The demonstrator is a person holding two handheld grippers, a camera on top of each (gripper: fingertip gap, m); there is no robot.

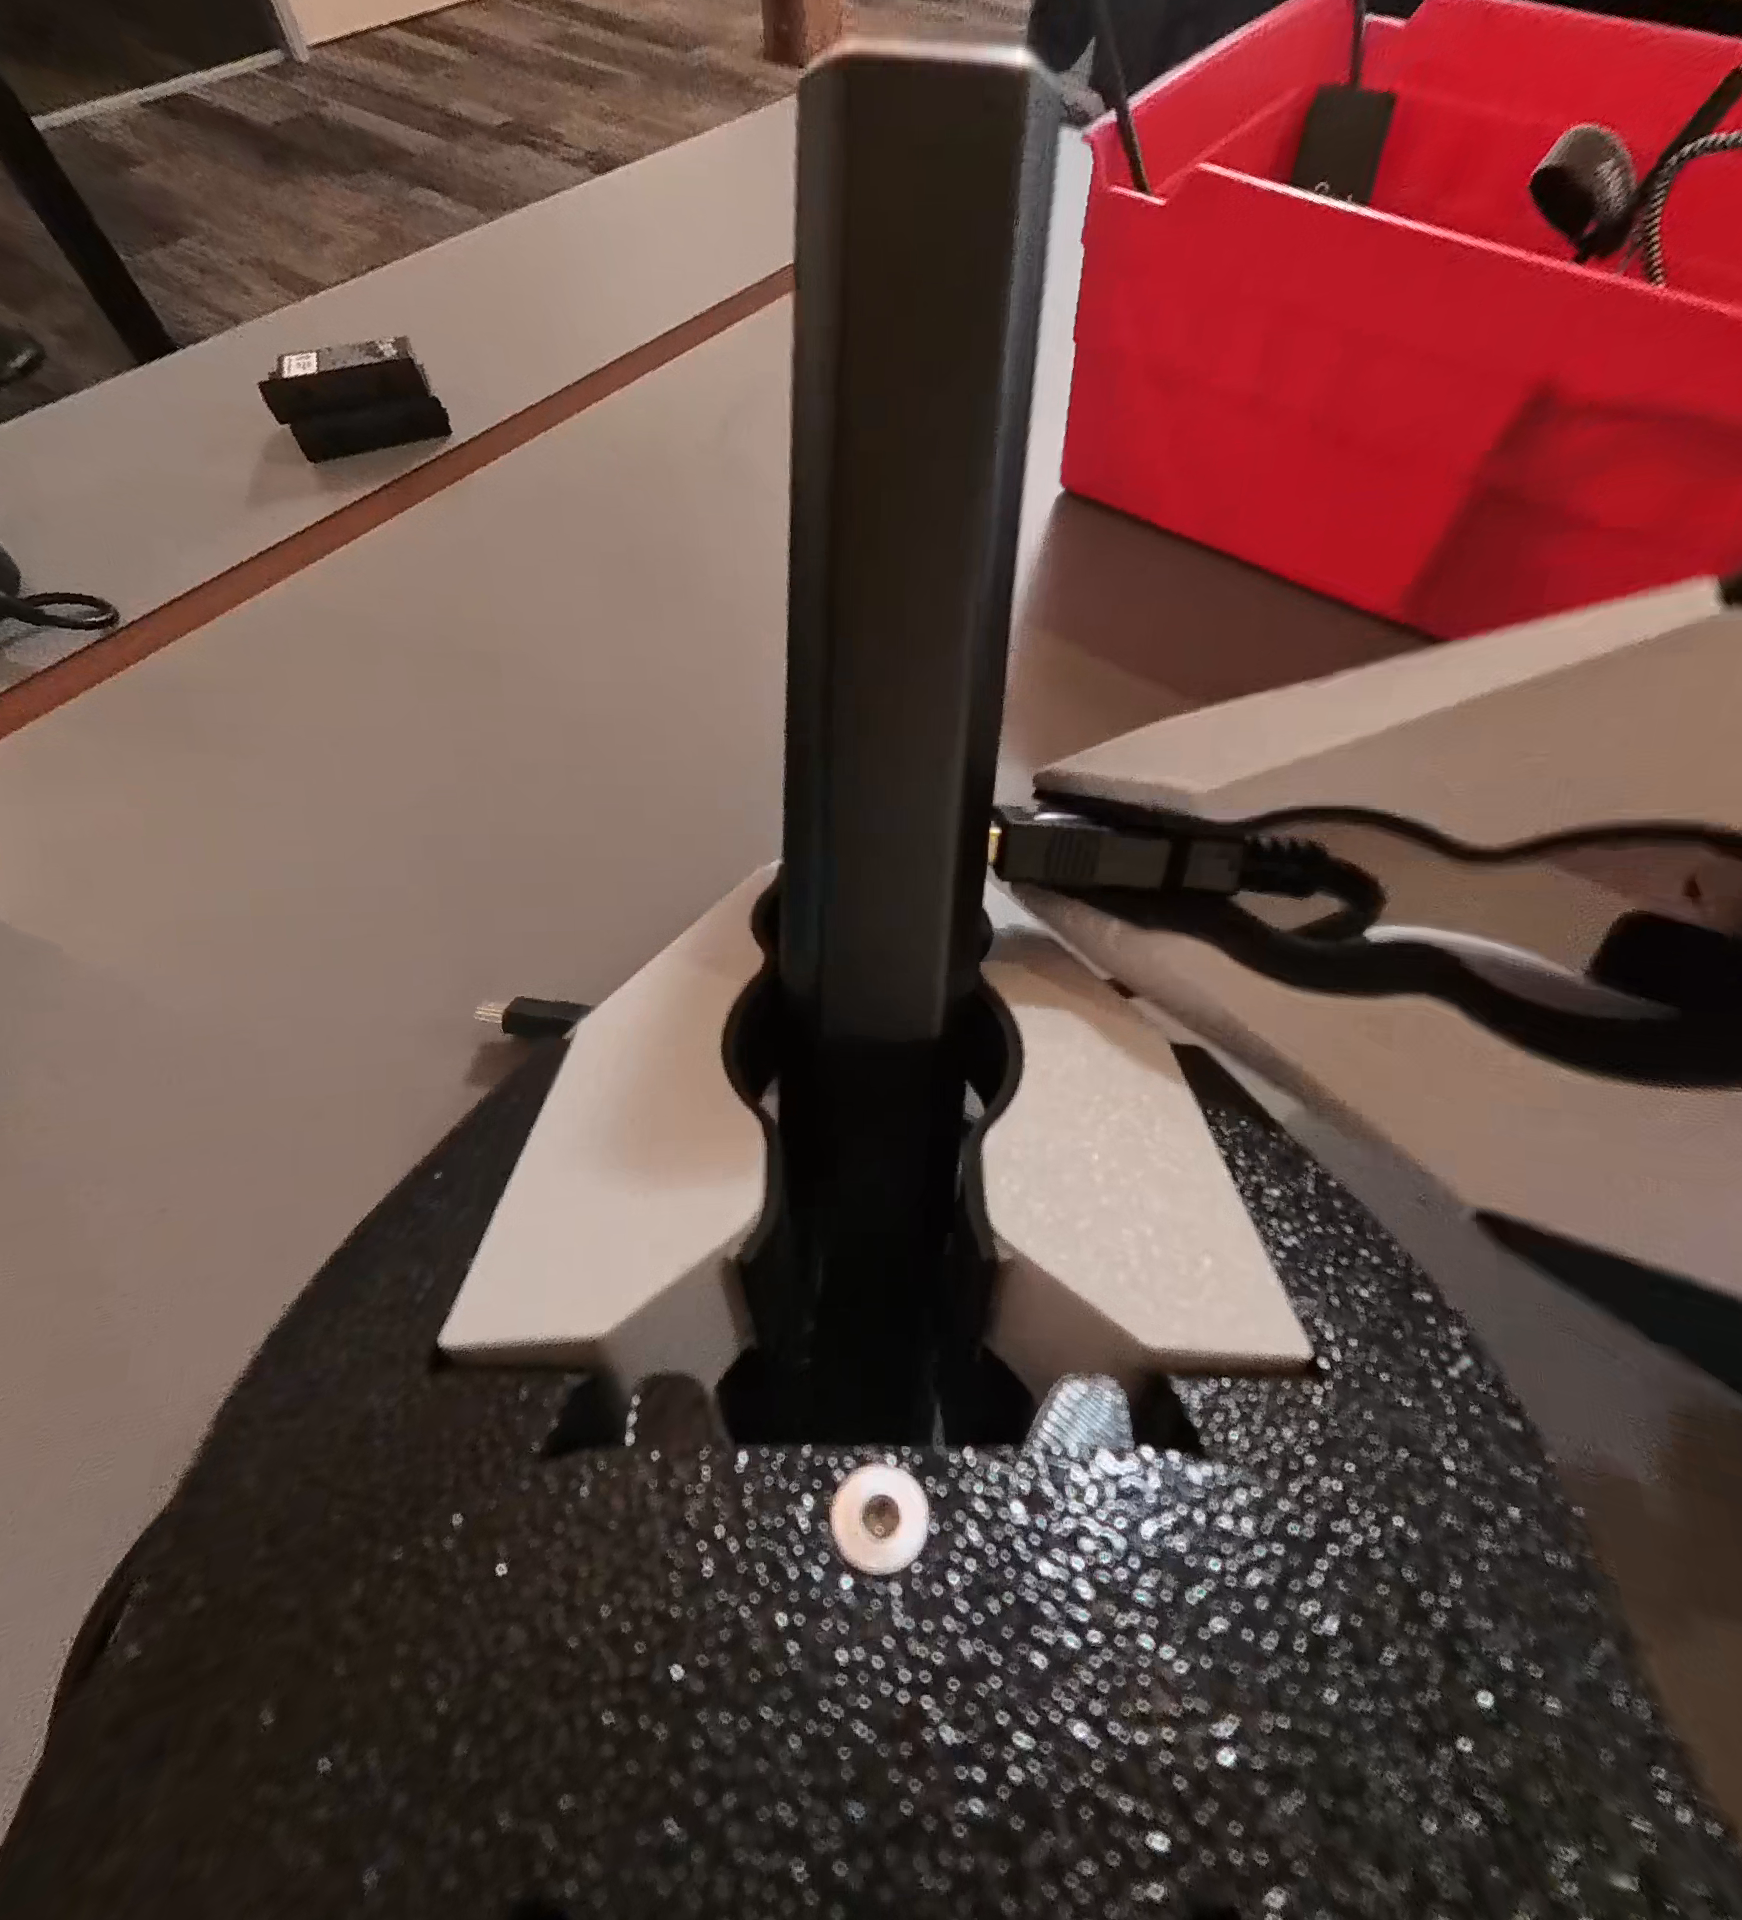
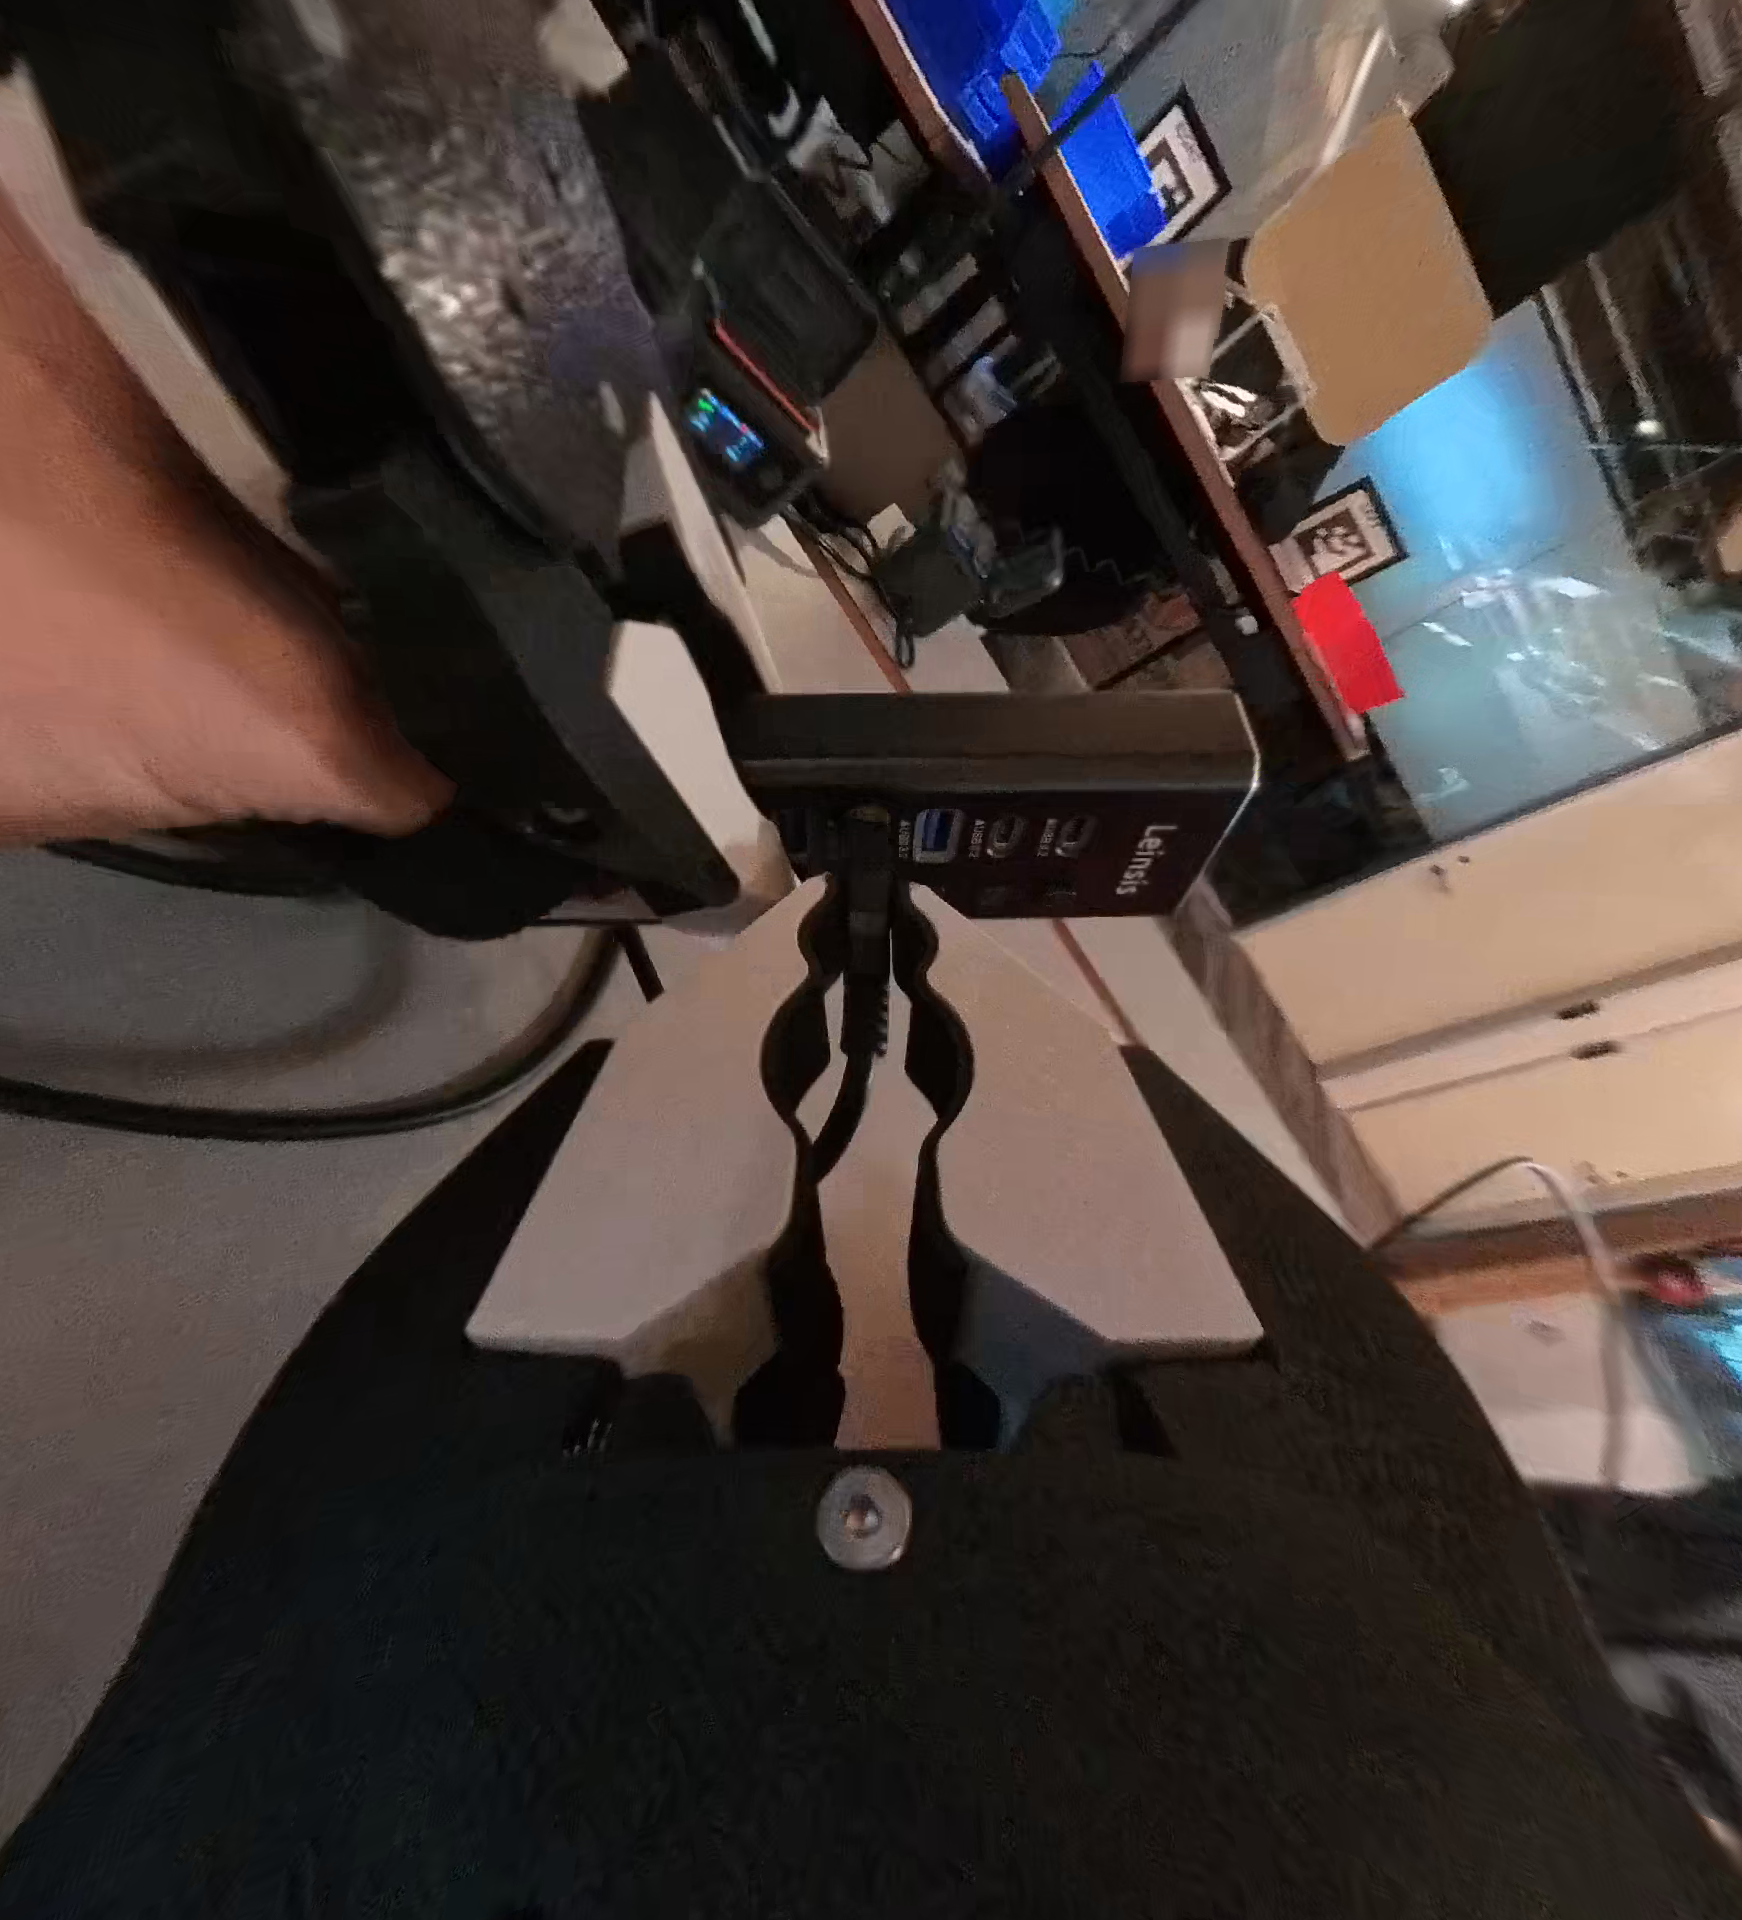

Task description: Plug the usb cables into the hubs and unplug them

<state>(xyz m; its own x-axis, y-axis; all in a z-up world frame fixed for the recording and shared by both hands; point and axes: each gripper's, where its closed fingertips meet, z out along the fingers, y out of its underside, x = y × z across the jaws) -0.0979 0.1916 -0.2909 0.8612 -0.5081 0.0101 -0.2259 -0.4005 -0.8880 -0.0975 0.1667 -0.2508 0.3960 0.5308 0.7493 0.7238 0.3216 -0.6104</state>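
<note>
A pale grey tabletop [image 1: 347, 790] with a thin brown wooden edge strip [image 1: 347, 530] fills the near ground, and beyond it lies a dark wood-grain plank floor [image 1: 254, 156]. A black table leg [image 1: 46, 187] stands on that floor. In the right wrist view, blurred cluttered shelving with brown edges [image 2: 1085, 239] runs beside a glass panel lit pale blue [image 2: 1511, 582].

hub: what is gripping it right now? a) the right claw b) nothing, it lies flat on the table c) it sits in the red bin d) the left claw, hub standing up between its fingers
d: the left wrist view shows the hub upright, clamped in the left claw, while the right claw holds the plug at its side.
</note>
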